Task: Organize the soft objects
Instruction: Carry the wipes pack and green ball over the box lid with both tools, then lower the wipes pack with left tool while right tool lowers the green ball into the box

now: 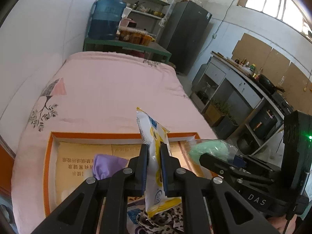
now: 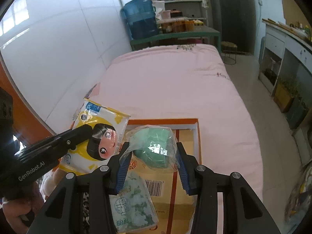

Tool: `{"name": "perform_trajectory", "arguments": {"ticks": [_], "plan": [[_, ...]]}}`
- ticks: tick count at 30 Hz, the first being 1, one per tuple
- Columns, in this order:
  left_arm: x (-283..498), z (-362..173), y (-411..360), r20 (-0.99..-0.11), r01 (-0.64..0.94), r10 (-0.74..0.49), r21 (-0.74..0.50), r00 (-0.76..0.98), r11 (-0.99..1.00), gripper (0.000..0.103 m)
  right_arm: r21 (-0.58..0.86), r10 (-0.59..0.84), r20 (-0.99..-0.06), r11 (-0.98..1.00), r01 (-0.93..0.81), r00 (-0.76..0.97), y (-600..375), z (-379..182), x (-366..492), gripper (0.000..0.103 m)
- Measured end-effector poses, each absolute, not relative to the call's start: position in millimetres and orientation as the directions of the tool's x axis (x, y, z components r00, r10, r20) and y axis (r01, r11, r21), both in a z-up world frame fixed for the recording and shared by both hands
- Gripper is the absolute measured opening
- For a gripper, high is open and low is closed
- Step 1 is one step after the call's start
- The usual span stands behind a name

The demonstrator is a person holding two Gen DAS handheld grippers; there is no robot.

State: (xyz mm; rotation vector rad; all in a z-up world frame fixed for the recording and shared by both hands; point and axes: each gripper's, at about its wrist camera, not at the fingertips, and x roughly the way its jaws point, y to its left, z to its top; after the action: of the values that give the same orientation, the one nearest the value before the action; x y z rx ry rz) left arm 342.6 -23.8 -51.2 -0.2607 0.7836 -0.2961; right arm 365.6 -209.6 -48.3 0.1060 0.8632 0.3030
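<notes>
My left gripper is shut on a yellow and white tissue pack with a cartoon face, held edge-up over the orange-rimmed box. The same tissue pack shows flat-on in the right wrist view, with the left gripper clamped on it. My right gripper is shut on a green sponge in clear plastic wrap, also above the box. That green sponge appears at the right of the left wrist view. A purple cloth lies in the box.
The box sits on a bed with a pink cover. A green-patterned tissue pack and a leopard-print fabric lie near the box's front. A blue water jug and shelves stand beyond the bed; cabinets line the right.
</notes>
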Motion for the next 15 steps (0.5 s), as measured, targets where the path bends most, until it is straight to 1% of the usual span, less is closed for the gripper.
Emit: {"name": "perform_trajectory", "arguments": {"ticks": [15], "plan": [[353,-80,-22,-0.702,0.143,-0.340,-0.326,0.626,0.935,0.014,0.222,0.288,-0.782,0.957,-0.185,0.553,-206,-86,385,0.047]]}}
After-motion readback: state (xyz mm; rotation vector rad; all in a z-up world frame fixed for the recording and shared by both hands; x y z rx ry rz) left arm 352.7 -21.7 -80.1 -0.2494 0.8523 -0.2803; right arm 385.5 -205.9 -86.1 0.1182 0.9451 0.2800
